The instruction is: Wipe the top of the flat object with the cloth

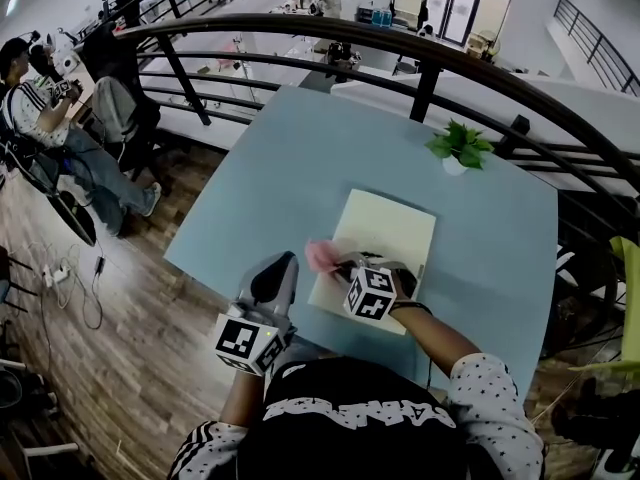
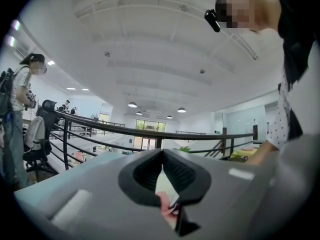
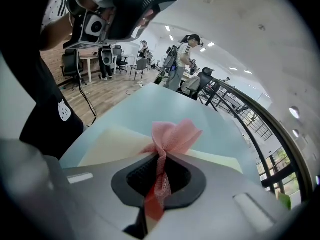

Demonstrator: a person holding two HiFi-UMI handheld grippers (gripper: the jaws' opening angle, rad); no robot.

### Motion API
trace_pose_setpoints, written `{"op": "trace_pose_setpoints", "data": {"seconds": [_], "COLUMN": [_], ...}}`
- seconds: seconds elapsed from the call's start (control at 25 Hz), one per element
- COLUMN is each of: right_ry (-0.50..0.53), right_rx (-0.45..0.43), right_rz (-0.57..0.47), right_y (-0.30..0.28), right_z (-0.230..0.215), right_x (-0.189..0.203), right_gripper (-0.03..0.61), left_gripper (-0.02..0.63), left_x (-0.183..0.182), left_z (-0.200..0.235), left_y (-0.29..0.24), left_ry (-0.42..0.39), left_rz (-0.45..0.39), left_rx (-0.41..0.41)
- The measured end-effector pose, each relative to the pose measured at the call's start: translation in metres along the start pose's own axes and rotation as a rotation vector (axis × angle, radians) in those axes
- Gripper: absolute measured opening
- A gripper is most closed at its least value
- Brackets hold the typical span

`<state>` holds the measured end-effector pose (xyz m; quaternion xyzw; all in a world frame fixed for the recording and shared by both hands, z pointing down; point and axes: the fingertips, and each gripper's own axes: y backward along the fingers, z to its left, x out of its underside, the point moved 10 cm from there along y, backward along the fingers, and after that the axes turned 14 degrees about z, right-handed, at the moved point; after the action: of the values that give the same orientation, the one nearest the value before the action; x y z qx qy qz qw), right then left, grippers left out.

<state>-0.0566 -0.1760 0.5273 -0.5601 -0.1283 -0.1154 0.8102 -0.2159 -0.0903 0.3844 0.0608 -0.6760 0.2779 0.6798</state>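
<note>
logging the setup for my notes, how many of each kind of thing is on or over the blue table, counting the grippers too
pink cloth: 1
cream flat board: 1
potted plant: 1
grippers: 2 (left gripper, right gripper)
total: 5

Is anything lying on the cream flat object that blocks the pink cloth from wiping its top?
Nothing visible does. The right gripper holds the cloth at the flat object's left edge; its top is bare.
</note>
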Motion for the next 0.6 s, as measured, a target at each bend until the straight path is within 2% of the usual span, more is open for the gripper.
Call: {"op": "trace_pose_setpoints", "data": {"seconds": [0.6], "right_ry": [0.018], "right_rx": [-0.106], "right_rz": [-0.043], "right_y": [0.012], "right_z": [0.032], "right_x": [-0.011], "right_gripper": [0.014], "left_gripper": [0.0], "left_x": [0.0], "left_z": [-0.009], "left_y": [0.004], "left_ry": [-0.001], "left_rz": [-0.002], "left_rx": [-0.003]}}
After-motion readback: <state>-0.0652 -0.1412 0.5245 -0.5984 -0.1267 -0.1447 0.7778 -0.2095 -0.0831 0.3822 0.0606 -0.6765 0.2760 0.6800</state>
